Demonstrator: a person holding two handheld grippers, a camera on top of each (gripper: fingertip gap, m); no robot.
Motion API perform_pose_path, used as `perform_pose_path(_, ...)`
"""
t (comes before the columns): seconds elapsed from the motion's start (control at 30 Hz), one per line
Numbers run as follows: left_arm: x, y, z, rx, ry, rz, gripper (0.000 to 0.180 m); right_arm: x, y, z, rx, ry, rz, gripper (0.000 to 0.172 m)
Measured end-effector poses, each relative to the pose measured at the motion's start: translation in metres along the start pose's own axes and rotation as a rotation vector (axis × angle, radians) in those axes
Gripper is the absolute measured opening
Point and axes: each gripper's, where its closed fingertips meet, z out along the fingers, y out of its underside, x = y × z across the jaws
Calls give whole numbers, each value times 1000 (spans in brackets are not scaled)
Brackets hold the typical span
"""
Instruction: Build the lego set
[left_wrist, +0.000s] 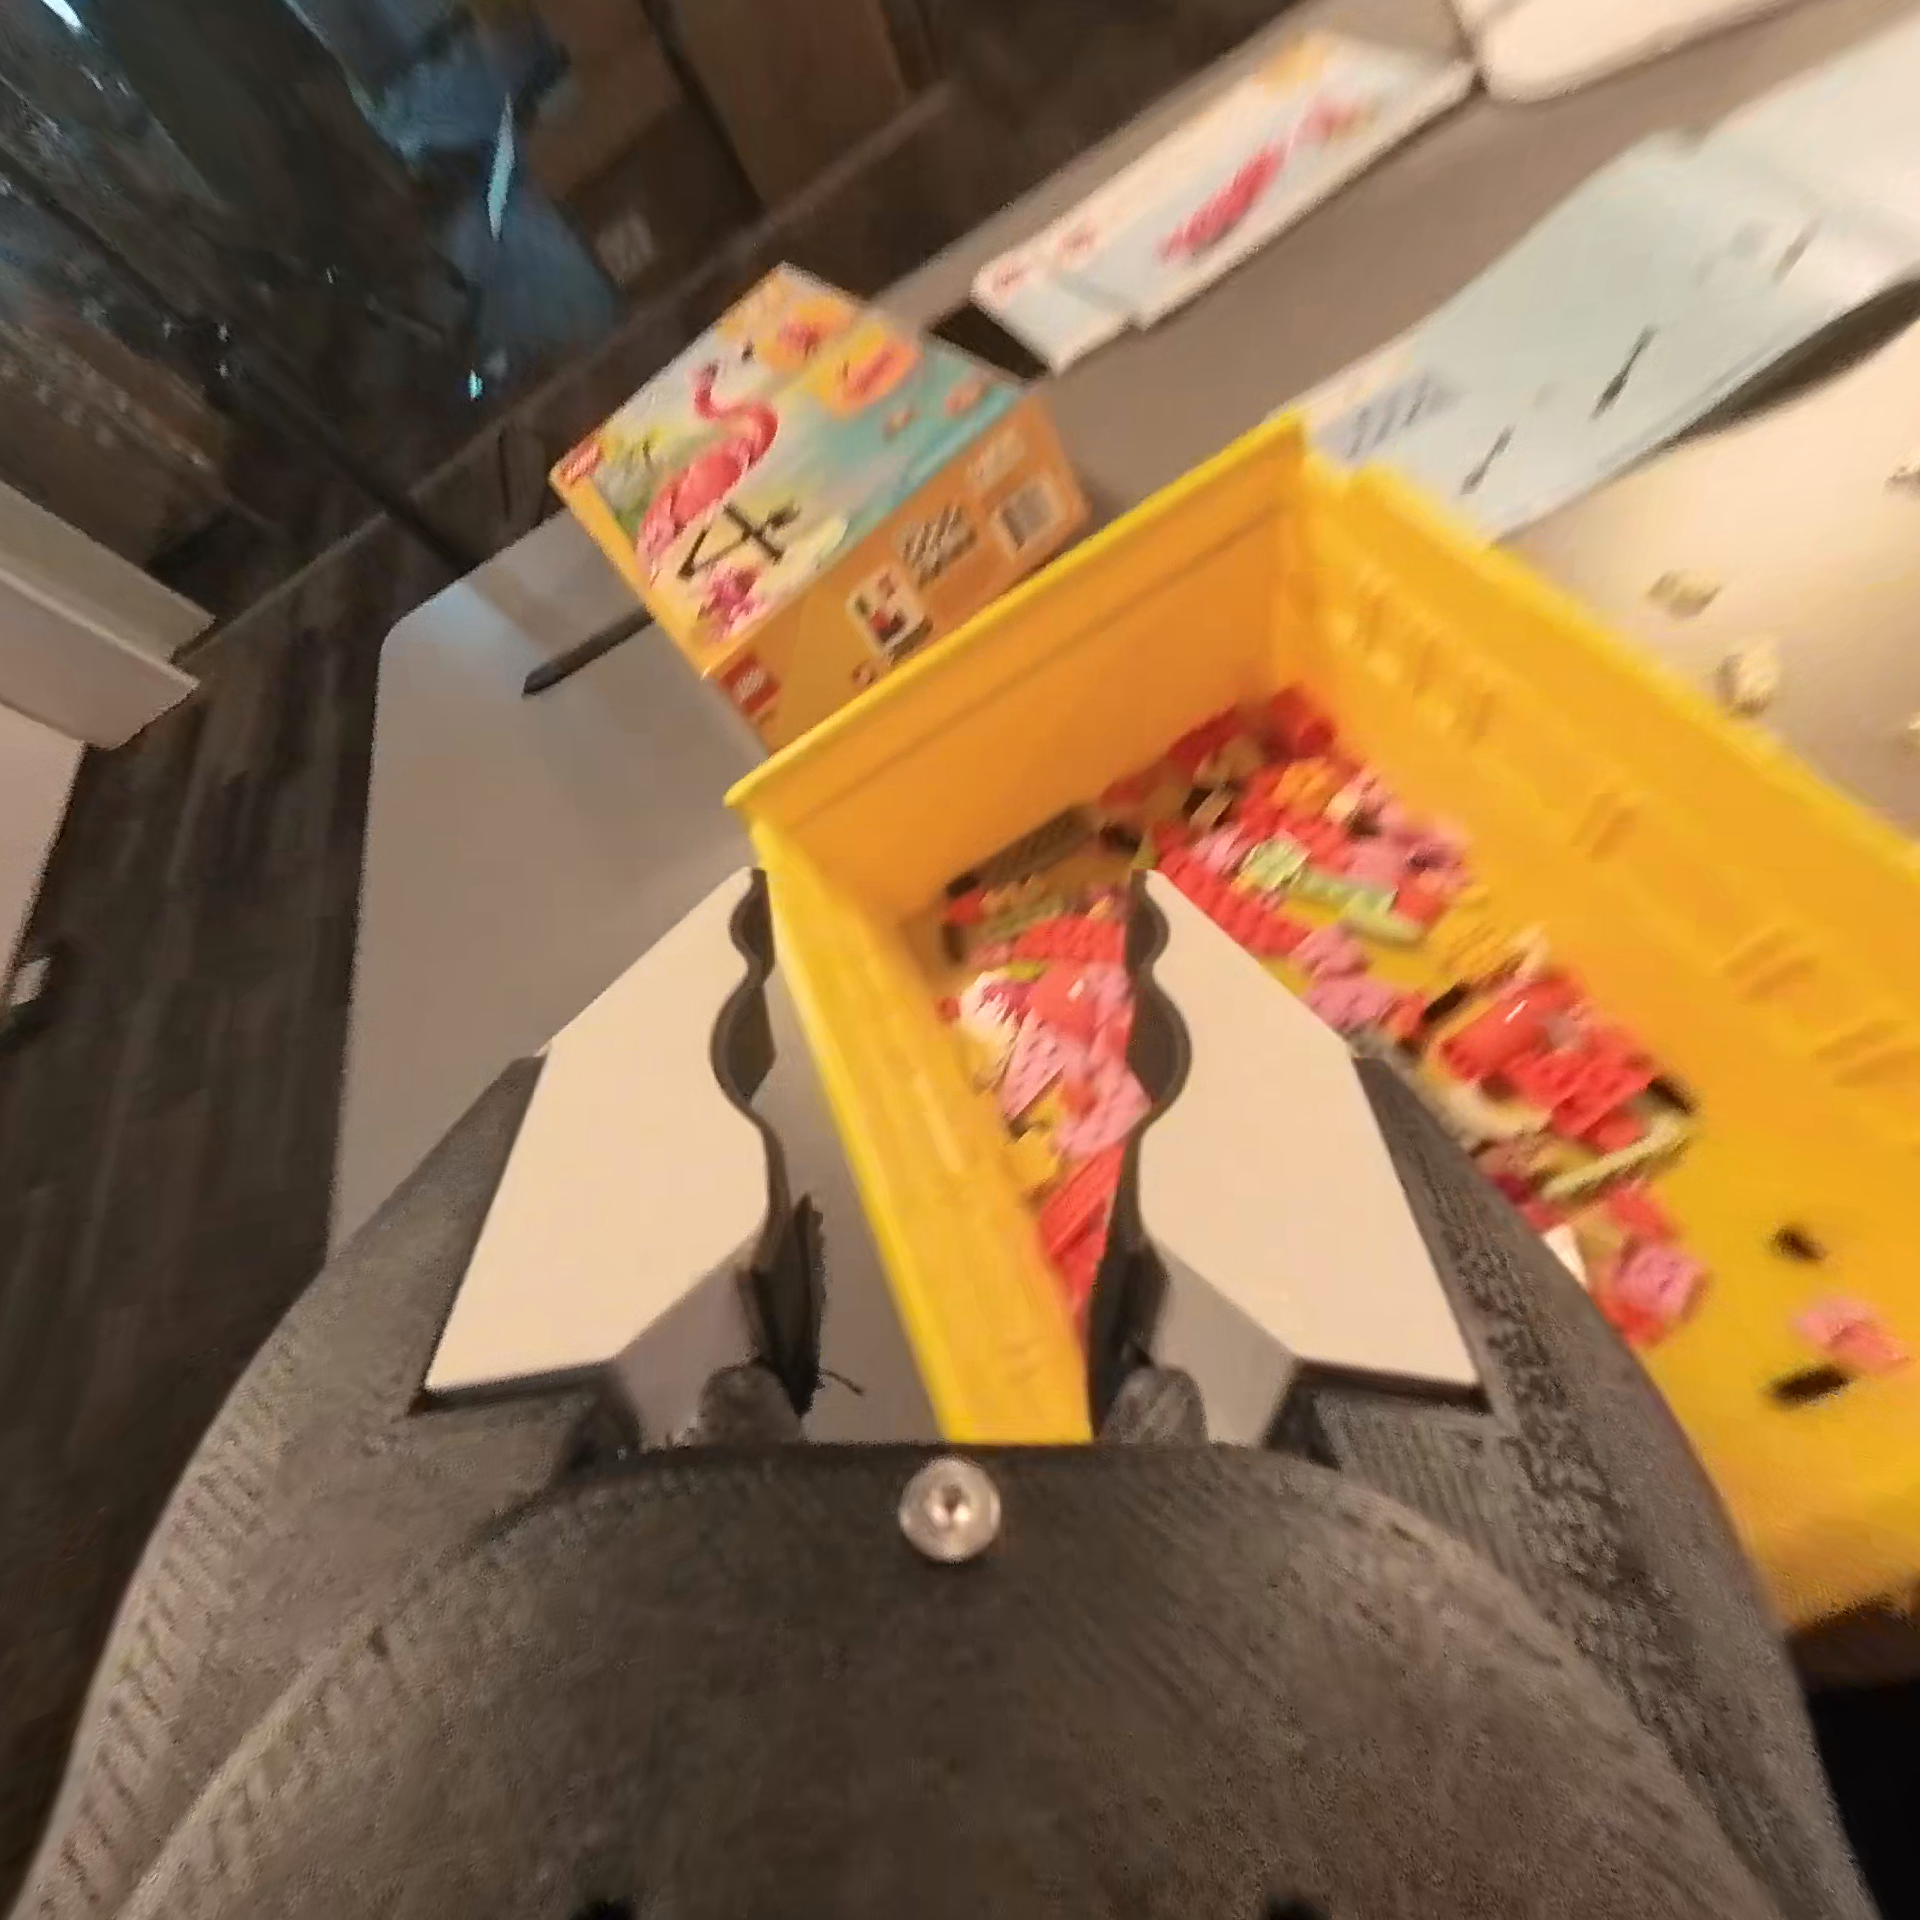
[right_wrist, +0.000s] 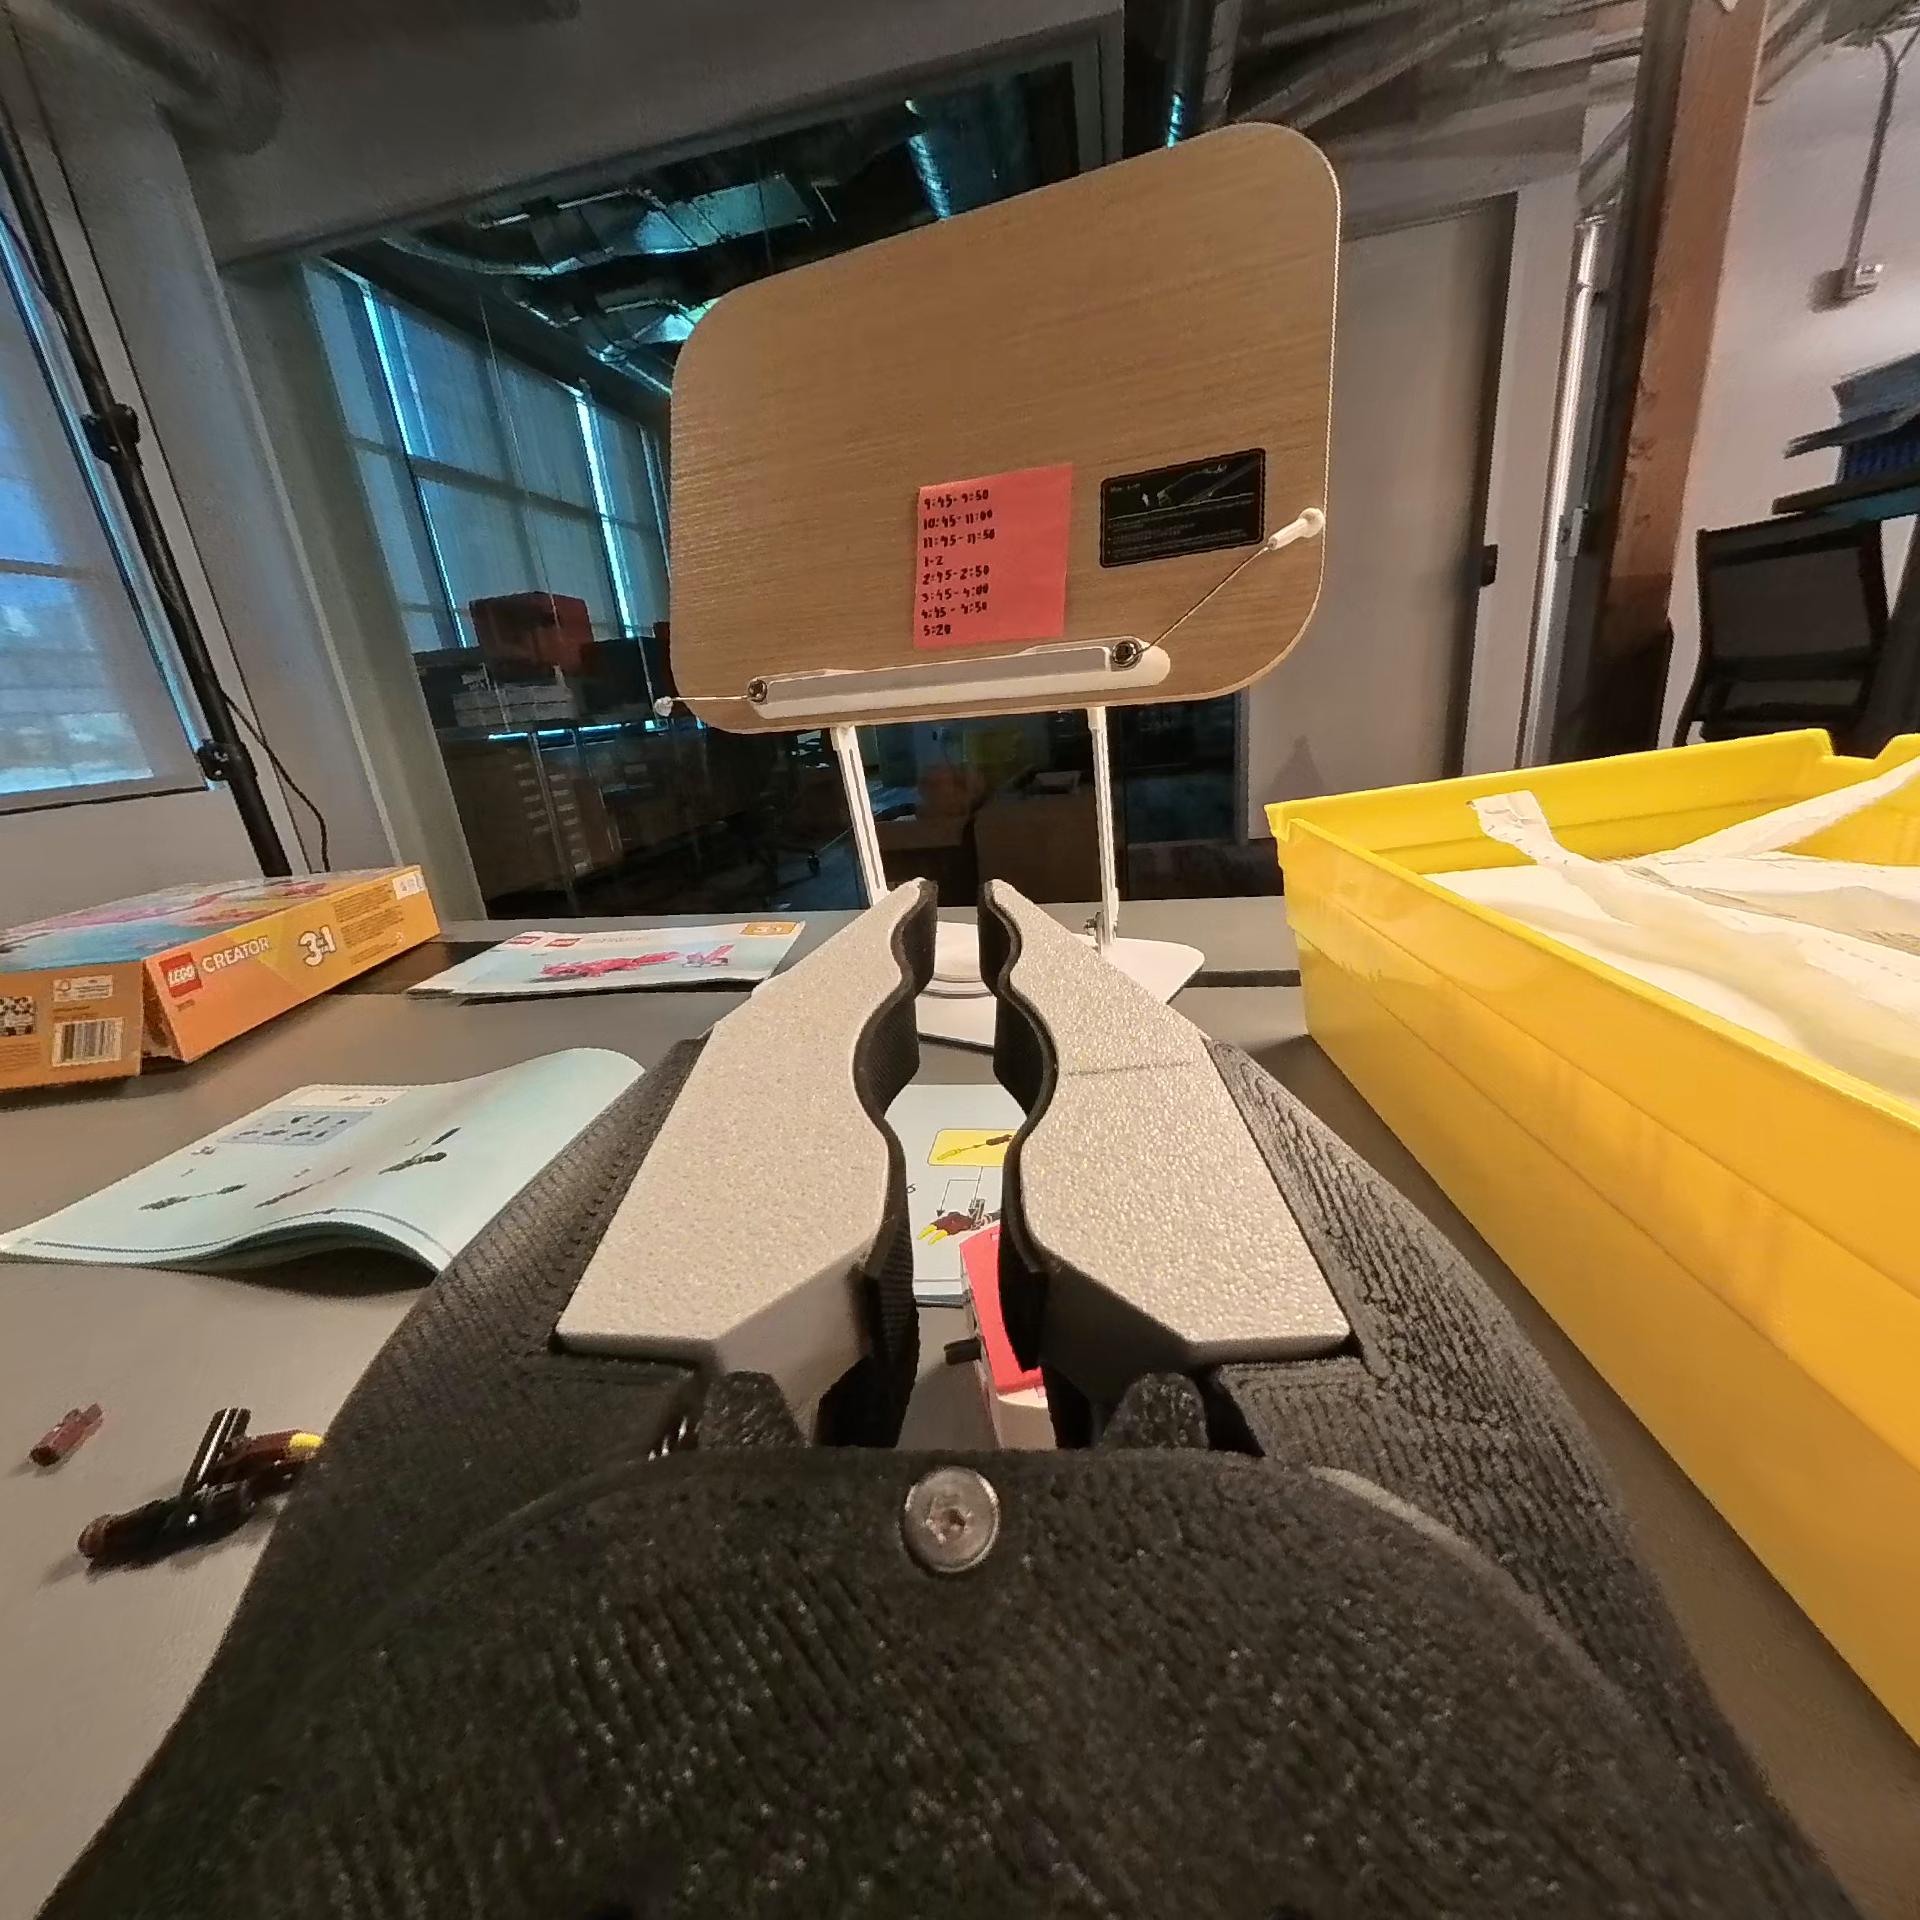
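My left hand-held gripper (left_wrist: 951, 883) hangs spread and empty astride the yellow bin's (left_wrist: 1023, 717) near wall, over small, hard, light bricks (left_wrist: 1299, 894), best pinched across flat sides. My right hand-held gripper (right_wrist: 958, 896), nearly closed, pinches nothing above the worktop (right_wrist: 582, 1023).

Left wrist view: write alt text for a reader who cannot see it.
The open left gripper straddles the near wall of a yellow bin, which holds red and pink toy bricks; nothing is gripped. A toy box and booklets lie beyond on the grey table. The picture is blurred.
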Motion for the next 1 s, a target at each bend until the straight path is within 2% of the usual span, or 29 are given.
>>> perform_pose_path(0.07, 17, -19, 4, 127, 62, -88, 64, 0, 0, 0, -1, -1, -1, 6)
perform_pose_path(0.17, 47, -41, 9, 290, 242, -185, 60, 0, 0, 0, -1, -1, -3, 6)
perform_pose_path(0.37, 65, -29, 33, 345, 393, -362, 49, 0, 0, -1, -1, 5, -1, 6)
perform_pose_path(0.53, 74, -31, 23, 463, 655, -594, 38, 1, 0, -1, 1, 7, -2, 6)
perform_pose_path(0.63, 51, -33, 21, 558, 617, -690, 32, 1, 0, -1, -1, 7, -3, 6)
perform_pose_path(0.7, 52, -36, 19, 576, 644, -695, 32, 1, 0, -1, -1, 13, -10, 6)
perform_pose_path(0.87, 61, -27, 34, 484, 562, -580, 32, -1, 0, -1, 1, 10, -28, 6)
perform_pose_path(1.0, 66, -26, 38, 462, 569, -554, 32, -1, -1, -1, 4, 7, -18, 6)
